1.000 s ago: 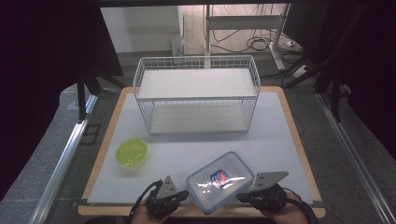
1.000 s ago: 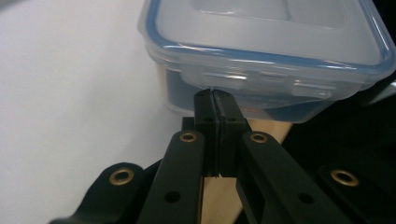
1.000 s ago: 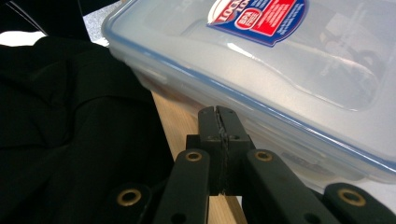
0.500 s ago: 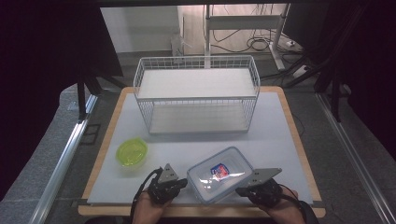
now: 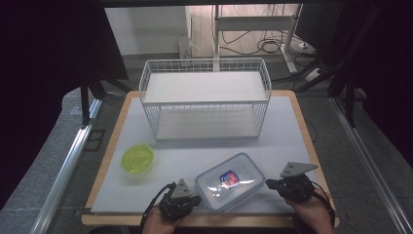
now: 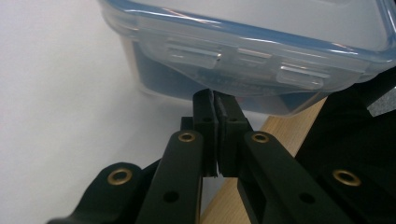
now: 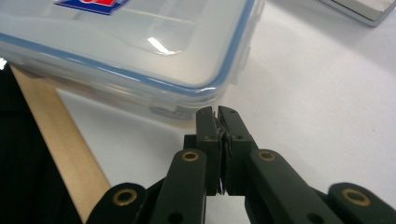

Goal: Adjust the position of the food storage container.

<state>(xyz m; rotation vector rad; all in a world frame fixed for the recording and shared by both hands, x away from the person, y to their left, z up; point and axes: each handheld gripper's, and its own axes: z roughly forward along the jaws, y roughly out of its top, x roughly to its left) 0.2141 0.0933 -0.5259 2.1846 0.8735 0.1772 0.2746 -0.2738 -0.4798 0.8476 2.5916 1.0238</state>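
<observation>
A clear plastic container (image 5: 230, 181) with a blue-rimmed lid and a red and blue sticker lies on the white mat near the front edge. My left gripper (image 5: 195, 199) is shut at its left end. In the left gripper view the closed tips (image 6: 215, 95) sit right under the container's (image 6: 243, 28) side latch with nothing between them. My right gripper (image 5: 268, 184) is shut just off the right end. In the right gripper view its tips (image 7: 217, 112) point at the container's (image 7: 140, 42) rounded corner, close beside it.
A white wire basket rack (image 5: 204, 97) with two shelves stands across the back of the mat. A small yellow-green bowl (image 5: 137, 159) sits at the front left. The wooden table edge (image 5: 195, 222) runs just below both hands.
My right gripper has slid to the right, off the container's end. The container has shifted slightly away from the front edge. My left gripper has barely moved.
</observation>
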